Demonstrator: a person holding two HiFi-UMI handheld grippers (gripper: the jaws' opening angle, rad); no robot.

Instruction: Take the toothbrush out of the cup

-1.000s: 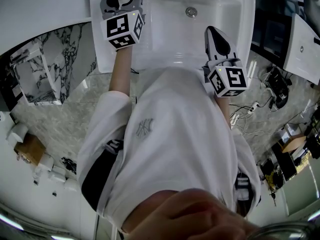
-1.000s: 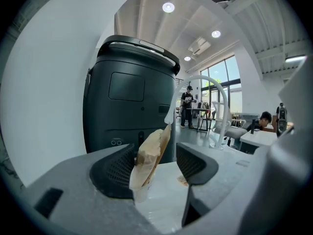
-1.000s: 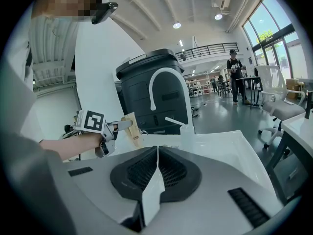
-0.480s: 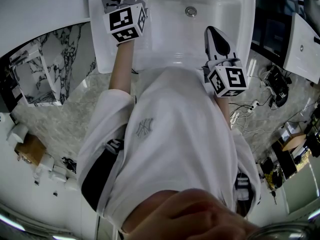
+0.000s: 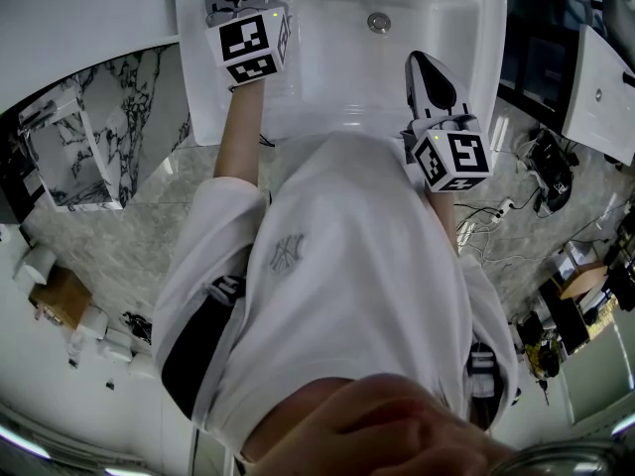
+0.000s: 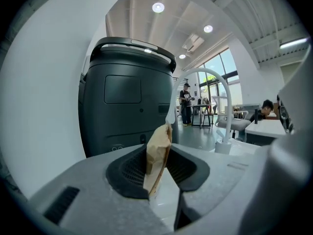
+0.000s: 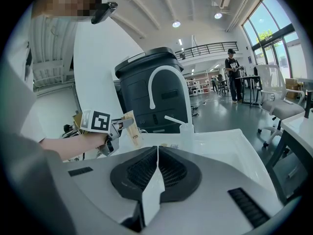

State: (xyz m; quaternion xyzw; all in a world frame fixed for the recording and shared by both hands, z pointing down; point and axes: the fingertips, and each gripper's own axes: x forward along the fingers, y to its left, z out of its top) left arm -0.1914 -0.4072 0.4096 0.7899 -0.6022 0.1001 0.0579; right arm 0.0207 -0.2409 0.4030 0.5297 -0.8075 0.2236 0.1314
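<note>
The left hand-held gripper (image 6: 159, 149) pinches a flat tan paper-wrapped toothbrush (image 6: 160, 135) over the left rim of the white ceramic washbasin (image 5: 327, 67), near its far corner.

Its jaws have just been closing and press narrow on the packet. The right gripper (image 7: 156, 148) hangs closed and empty over the basin's near right part. I judge the toothbrush light and stiff inside, and its paper sleeve crushable and a little slippery, so it is best pinched at mid-length (no cup can be made out). The only readable writing is an interlaced "NY" on the person's white shirt (image 5: 285, 253); the packet's small mark is too tiny.
</note>
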